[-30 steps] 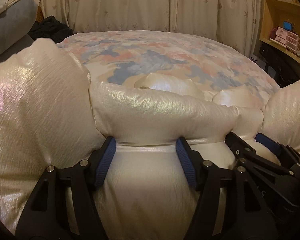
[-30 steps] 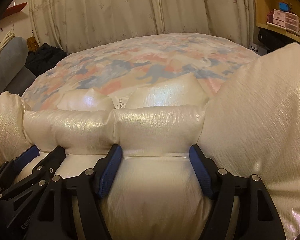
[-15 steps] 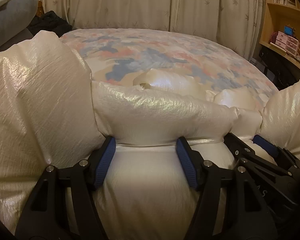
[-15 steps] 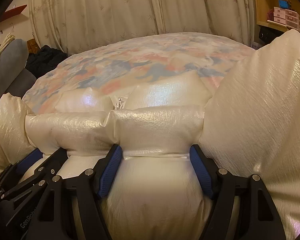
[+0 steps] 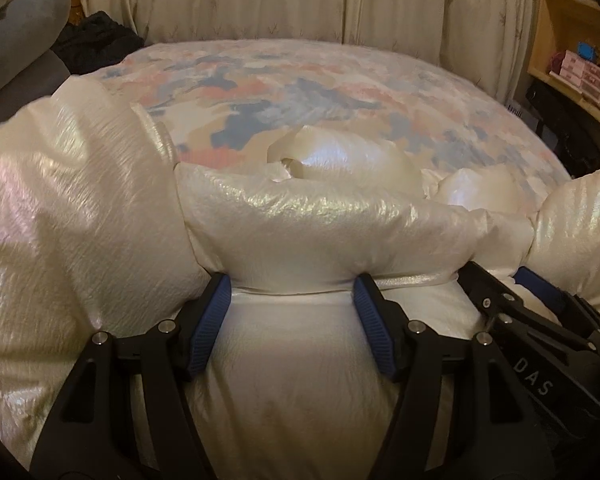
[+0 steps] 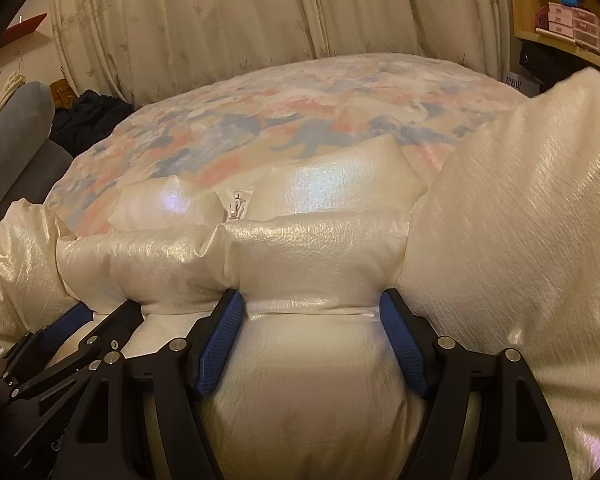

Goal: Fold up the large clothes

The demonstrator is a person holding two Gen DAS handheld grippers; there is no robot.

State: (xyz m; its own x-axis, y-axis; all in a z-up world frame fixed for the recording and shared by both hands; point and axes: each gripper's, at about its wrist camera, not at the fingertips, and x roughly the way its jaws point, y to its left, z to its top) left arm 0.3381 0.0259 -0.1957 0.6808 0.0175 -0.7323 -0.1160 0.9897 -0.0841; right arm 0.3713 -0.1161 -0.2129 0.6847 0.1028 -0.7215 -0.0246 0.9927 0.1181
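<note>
I hold the puffy cream jacket (image 5: pixel 308 236) on the bed (image 5: pixel 340 80) with both: left gripper (image 5: pixel 292 308) and right gripper (image 6: pixel 312 312) each clamp a quilted fold. Mid-fold, I judge; next, carry the bundle forward and lay it flat.

A bed (image 5: pixel 300 80) with a patchy pink, blue and cream cover fills the middle of the room under warm, dim light. Pale curtains (image 6: pixel 228 20) with a faint leaf print hang along its far edge. At the bed's left edge lie a grey cushion (image 5: pixel 16 20) and a dark heap of cloth (image 6: pixel 88 116). Past the right edge stands a wooden shelf (image 5: pixel 556 56) holding pink boxes (image 6: pixel 572 24).
</note>
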